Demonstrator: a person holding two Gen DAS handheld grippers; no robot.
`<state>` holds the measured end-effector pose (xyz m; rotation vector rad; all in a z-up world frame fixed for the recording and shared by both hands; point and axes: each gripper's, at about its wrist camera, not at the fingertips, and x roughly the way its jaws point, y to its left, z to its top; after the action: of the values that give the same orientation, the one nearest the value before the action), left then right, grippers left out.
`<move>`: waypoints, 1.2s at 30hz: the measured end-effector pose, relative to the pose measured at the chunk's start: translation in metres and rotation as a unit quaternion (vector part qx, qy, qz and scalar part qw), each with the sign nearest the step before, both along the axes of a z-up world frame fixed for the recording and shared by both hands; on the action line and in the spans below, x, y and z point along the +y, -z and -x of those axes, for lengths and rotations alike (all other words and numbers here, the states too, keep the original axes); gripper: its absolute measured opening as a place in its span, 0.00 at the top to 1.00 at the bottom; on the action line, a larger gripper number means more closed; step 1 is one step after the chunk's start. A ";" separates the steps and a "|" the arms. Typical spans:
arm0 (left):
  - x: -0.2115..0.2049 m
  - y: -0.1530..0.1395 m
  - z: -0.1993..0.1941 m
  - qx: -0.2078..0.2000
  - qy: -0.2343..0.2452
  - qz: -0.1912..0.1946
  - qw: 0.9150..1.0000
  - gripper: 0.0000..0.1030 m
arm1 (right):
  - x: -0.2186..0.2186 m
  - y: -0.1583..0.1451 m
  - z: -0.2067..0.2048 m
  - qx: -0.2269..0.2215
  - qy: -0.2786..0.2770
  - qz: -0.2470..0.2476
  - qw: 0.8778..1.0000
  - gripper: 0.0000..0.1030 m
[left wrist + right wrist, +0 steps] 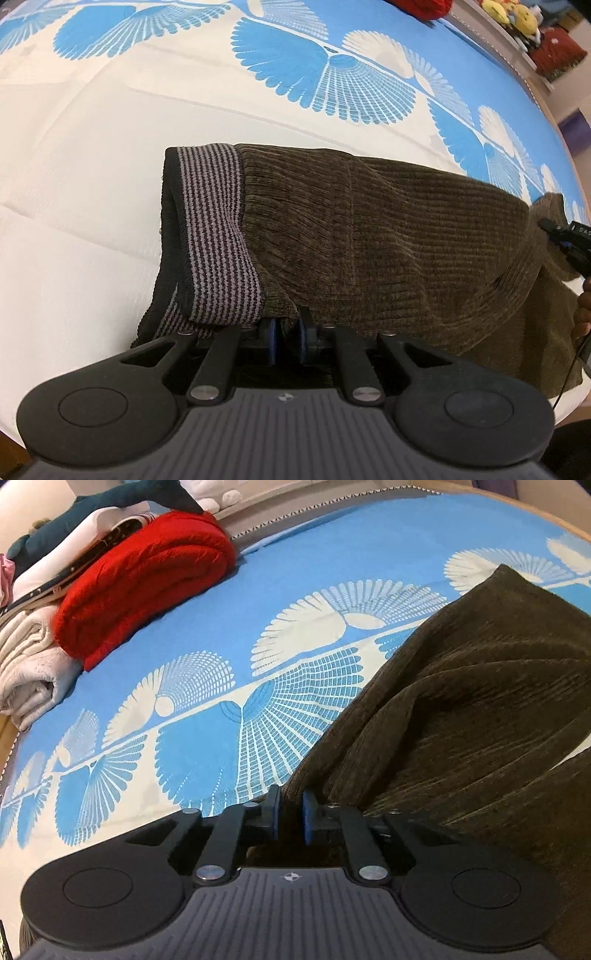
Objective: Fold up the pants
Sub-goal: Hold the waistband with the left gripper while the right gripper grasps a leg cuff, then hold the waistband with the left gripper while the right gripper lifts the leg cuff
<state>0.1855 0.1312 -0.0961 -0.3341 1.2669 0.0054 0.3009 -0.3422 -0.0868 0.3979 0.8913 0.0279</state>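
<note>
Both hand-held grippers (287, 338) (290, 819) on pants (369, 236)

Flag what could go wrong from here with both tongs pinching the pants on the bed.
1. The left tongs grip the pants only at the near edge beside the striped waistband; a pull could slip the cloth free.
2. The cloth at the right tongs is bunched in ridges, so the fold may set in creases.
3. A wide swing could bump the red sweater on the bed.
</note>
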 end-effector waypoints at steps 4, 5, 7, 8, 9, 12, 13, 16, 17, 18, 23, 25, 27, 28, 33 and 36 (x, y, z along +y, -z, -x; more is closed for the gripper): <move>-0.003 -0.005 0.005 -0.013 0.002 -0.006 1.000 0.90 | -0.008 -0.017 0.019 -0.025 0.005 0.004 1.000 0.93; -0.004 -0.008 0.007 -0.021 0.002 -0.006 1.000 0.92 | -0.014 -0.024 0.025 -0.033 0.006 0.000 0.999 0.93; -0.005 -0.018 0.013 -0.045 0.003 -0.004 0.999 0.93 | -0.024 -0.040 0.038 -0.051 0.003 -0.003 0.999 0.93; -0.005 -0.023 0.018 -0.060 0.001 0.001 0.998 0.94 | -0.030 -0.047 0.045 -0.058 0.002 -0.003 0.998 0.93; -0.004 -0.029 0.023 -0.075 -0.002 0.009 0.997 0.94 | -0.037 -0.054 0.054 -0.062 -0.001 -0.003 0.998 0.93; 0.002 -0.044 0.039 -0.111 -0.011 0.020 0.994 0.95 | -0.058 -0.069 0.082 -0.068 -0.019 0.001 0.997 0.93; 0.003 -0.048 0.044 -0.118 -0.012 0.019 0.993 0.95 | -0.062 -0.071 0.090 -0.066 -0.032 0.002 0.997 0.93; 0.008 -0.047 0.053 -0.106 -0.012 0.014 0.994 0.95 | -0.062 -0.067 0.115 -0.038 -0.101 0.048 0.993 0.93; 0.008 -0.042 0.053 -0.089 -0.008 0.005 0.996 0.95 | -0.057 -0.061 0.123 -0.017 -0.136 0.076 0.988 0.93; 0.008 -0.036 0.053 -0.070 -0.005 -0.002 0.998 0.95 | -0.055 -0.054 0.129 0.002 -0.162 0.091 0.983 0.92; 0.006 -0.021 0.043 -0.032 -0.005 -0.010 0.999 0.85 | -0.049 -0.028 0.144 0.079 -0.227 0.156 0.958 0.89; 0.007 -0.019 0.040 -0.030 -0.019 0.007 0.999 0.68 | -0.058 -0.035 0.140 0.070 -0.205 0.149 0.965 0.88; 0.007 -0.018 0.037 -0.029 -0.032 0.021 0.999 0.61 | -0.072 -0.047 0.133 0.048 -0.160 0.115 0.979 0.86; 0.006 -0.017 0.035 -0.028 -0.035 0.022 0.999 0.58 | -0.079 -0.051 0.129 0.037 -0.136 0.100 0.985 0.81; 0.002 -0.009 0.024 -0.010 -0.050 0.008 0.999 0.57 | -0.117 -0.063 0.111 -0.001 -0.004 0.063 0.998 0.65; 0.000 -0.007 0.020 -0.006 -0.054 0.001 0.999 0.58 | -0.134 -0.059 0.099 0.000 0.054 0.045 0.998 0.65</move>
<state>0.1655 0.1308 -0.0894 -0.4033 1.2362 0.0946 0.2015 -0.4763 -0.0283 0.3610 0.8659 -0.1111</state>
